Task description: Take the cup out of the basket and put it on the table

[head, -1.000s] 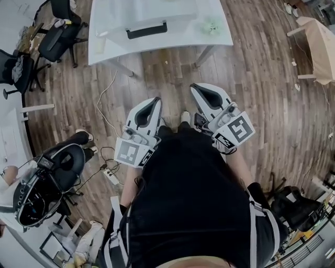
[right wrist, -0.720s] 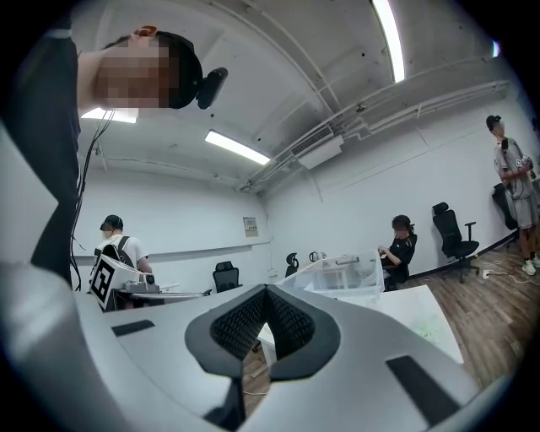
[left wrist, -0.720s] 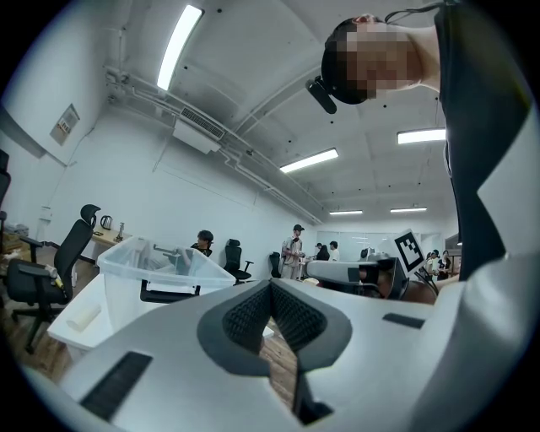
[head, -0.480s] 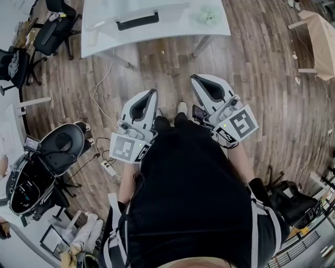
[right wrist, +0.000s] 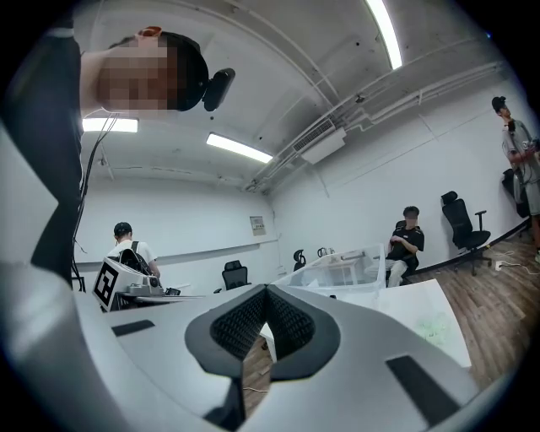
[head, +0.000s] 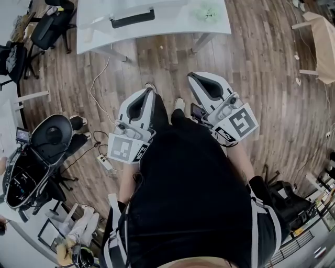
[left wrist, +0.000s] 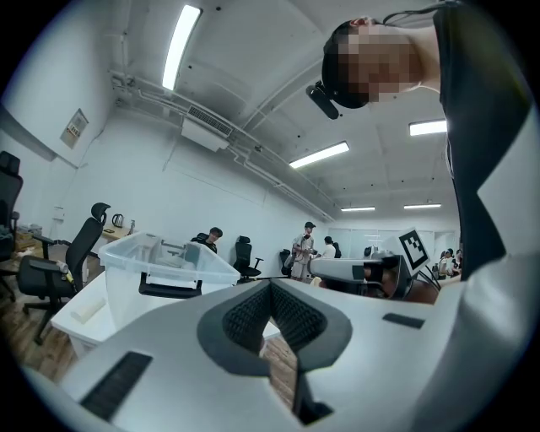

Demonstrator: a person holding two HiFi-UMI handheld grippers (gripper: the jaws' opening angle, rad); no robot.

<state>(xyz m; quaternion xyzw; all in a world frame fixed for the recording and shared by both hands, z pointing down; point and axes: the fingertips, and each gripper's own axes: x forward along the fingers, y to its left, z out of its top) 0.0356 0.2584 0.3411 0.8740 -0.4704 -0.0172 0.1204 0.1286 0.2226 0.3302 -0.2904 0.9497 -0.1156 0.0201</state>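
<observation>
A clear plastic basket (head: 132,11) with a black handle stands on the white table (head: 172,32) at the top of the head view. No cup can be made out in it. A pale green thing (head: 207,11) lies on the table to the basket's right. My left gripper (head: 148,92) and right gripper (head: 192,76) are held side by side in front of the person's body, over the wooden floor and well short of the table. Both are shut with nothing in them. The basket (left wrist: 164,266) shows beyond the left gripper (left wrist: 270,287), and the basket (right wrist: 350,266) also beyond the right gripper (right wrist: 266,291).
Office chairs (head: 49,31) stand at the left. A round black chair (head: 49,137) stands closer in. A white cable and power strip (head: 104,163) lie on the floor. A wooden table (head: 320,44) is at the right. Several people (left wrist: 308,249) are at the back of the room.
The table and basket have slid up and left in the head view. A shoe has come forward beside the left gripper. Both grippers stay shut and close to the body.
</observation>
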